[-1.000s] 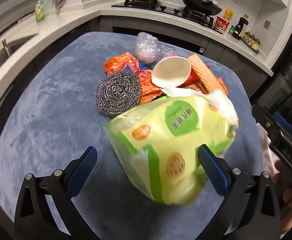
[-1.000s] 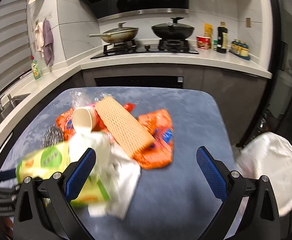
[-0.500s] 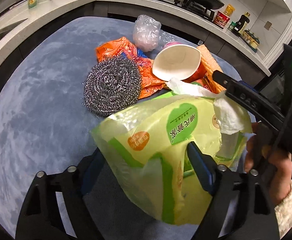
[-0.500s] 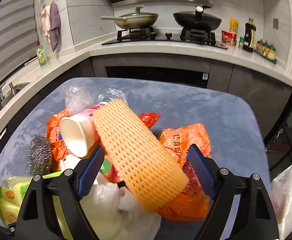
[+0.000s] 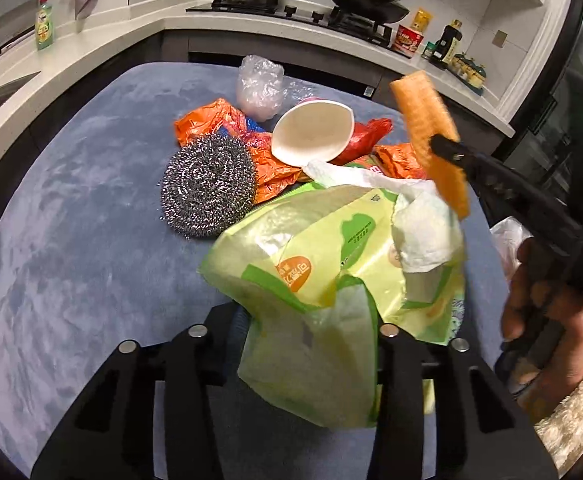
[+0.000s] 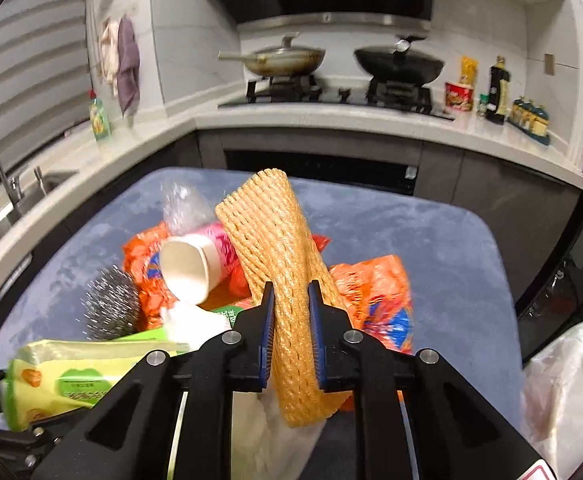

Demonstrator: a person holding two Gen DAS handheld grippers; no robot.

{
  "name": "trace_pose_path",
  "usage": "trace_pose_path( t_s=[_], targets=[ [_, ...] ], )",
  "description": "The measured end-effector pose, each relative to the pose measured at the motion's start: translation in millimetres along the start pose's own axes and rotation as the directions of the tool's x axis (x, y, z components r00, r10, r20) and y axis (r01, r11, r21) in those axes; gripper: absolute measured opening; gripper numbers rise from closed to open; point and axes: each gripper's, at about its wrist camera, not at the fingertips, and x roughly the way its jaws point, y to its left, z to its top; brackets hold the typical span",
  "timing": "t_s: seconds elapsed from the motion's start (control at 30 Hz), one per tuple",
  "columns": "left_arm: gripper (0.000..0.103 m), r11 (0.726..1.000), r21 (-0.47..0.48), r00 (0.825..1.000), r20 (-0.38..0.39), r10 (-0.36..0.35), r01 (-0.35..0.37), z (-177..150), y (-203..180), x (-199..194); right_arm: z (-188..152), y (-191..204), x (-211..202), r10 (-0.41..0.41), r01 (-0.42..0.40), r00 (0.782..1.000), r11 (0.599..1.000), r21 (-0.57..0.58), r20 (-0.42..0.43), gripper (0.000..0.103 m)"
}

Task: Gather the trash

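The blue-covered desk (image 5: 71, 240) carries a pile of trash at its centre: orange wrappers (image 6: 379, 300), a steel scourer (image 5: 207, 190), a paper cup (image 5: 313, 132) lying on its side, and a crumpled clear plastic bag (image 5: 259, 86) at the far side. The left gripper (image 5: 311, 344) is clamped on a yellow-green packet (image 5: 331, 264), which it holds above the near part of the desk with white tissue (image 5: 423, 236) at its top. The right gripper (image 6: 291, 328) is closed on an orange foam net sleeve (image 6: 279, 248), raised above the pile.
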Motion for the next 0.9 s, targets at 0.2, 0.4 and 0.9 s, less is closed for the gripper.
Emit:
trace_pose_path(
  t_s=[0.2,0.4,0.9],
  targets=[
    [0.035,0.999,0.033,1.0,0.025,-0.006,0.005,-10.2,-7.7,-25.4,-6.3,-23.0,-54.8,-0.05,0.046,0.997,0.997,0.066,0.053,0.015],
    [0.034,0.997,0.075,0.999,0.041,-0.027,0.023,-23.4,-22.6,-51.1,-30.1,-46.1,-96.9,-0.126,0.119,0.99,0.987,0.107,0.061,0.015],
    [0.032,0.995,0.096,0.987,0.159,-0.012,-0.003,-16.3,-41.4,-104.0,-90.1,-58.0,-151.0,-0.083,0.076,0.996,0.976,0.203,0.027,0.016]
  ],
)
